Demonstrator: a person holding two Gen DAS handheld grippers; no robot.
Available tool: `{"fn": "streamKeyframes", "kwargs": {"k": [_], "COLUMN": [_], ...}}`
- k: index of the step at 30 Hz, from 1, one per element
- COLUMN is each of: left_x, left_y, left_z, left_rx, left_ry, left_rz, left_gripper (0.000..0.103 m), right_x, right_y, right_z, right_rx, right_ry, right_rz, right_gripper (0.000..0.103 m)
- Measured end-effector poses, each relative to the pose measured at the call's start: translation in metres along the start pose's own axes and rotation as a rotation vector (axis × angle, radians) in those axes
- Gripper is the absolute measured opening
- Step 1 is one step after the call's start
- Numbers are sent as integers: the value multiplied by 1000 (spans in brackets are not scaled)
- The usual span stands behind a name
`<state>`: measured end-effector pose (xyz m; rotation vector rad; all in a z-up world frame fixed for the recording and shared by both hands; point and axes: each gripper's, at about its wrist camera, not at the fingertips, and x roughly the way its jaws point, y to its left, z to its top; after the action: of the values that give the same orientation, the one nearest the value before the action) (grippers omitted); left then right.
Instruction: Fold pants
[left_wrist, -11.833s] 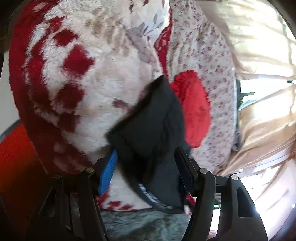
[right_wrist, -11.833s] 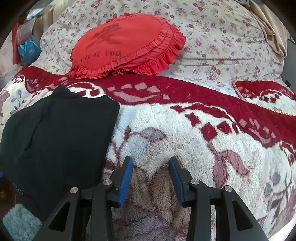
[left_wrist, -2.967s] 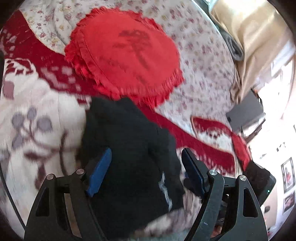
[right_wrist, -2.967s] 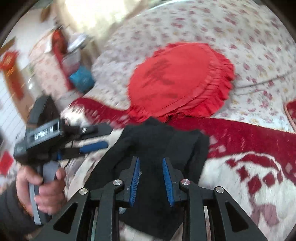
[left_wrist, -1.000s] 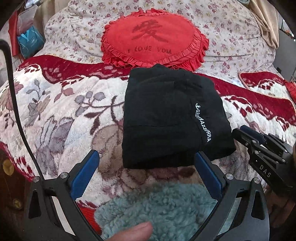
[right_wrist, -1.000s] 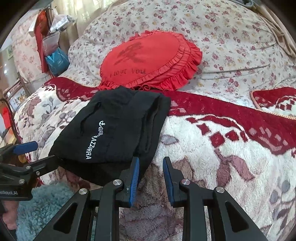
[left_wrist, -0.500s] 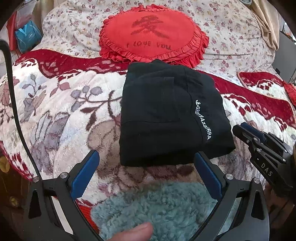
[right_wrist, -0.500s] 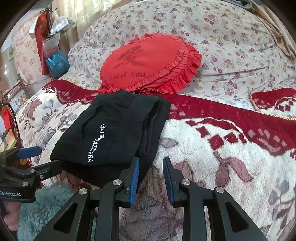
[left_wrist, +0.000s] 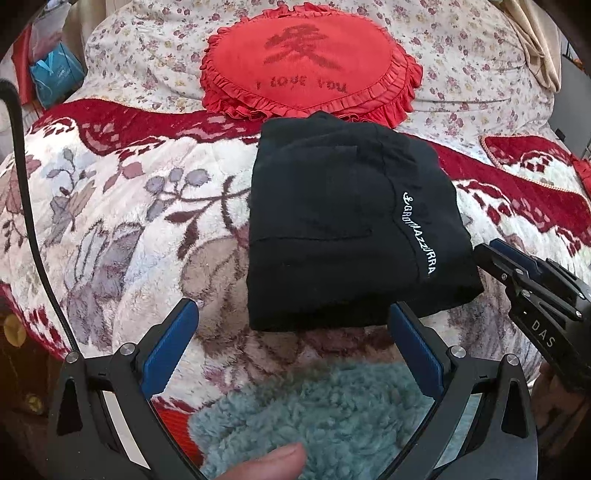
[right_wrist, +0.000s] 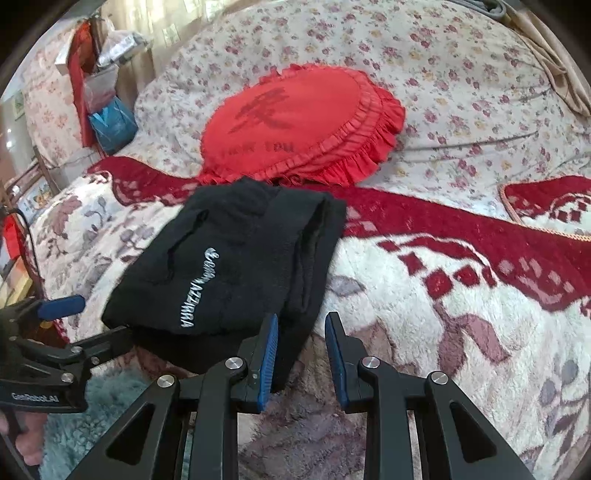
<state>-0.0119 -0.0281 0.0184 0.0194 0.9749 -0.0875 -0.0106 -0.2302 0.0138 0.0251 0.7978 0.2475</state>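
1. The jaws of the left gripper (left_wrist: 293, 341) are spread wide and hold nothing; those of the right gripper (right_wrist: 301, 349) are parted narrowly, also empty.
2. Folding is judged finished; only withdrawal, or slight tidying, seems called for.
3. The pants (left_wrist: 351, 229), black with white lettering, are seen at frame centre as a compact square on the bed (left_wrist: 110, 221), below the red cushion (left_wrist: 306, 70).

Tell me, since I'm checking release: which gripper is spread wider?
The left gripper, blue pads far apart before the folded pants; the right gripper shows a narrow gap.
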Motion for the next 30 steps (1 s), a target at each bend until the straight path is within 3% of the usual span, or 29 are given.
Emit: {"fn": "streamKeyframes", "kwargs": {"k": [5, 11, 30], "left_x": [0, -1, 0], "left_y": [-14, -21, -13], "left_z": [-3, -4, -2], "left_rx": [85, 122, 88], "left_ry": [-38, -51, -35], "left_rz": [94, 115, 66], "left_gripper": [102, 102, 102], "right_x": [0, -11, 9], "right_y": [-15, -27, -27], "right_z": [-1, 2, -6], "right_rx": [69, 132, 146], "right_ry": [7, -38, 10], "right_rz": [-19, -25, -43], "right_gripper": [25, 25, 25]}}
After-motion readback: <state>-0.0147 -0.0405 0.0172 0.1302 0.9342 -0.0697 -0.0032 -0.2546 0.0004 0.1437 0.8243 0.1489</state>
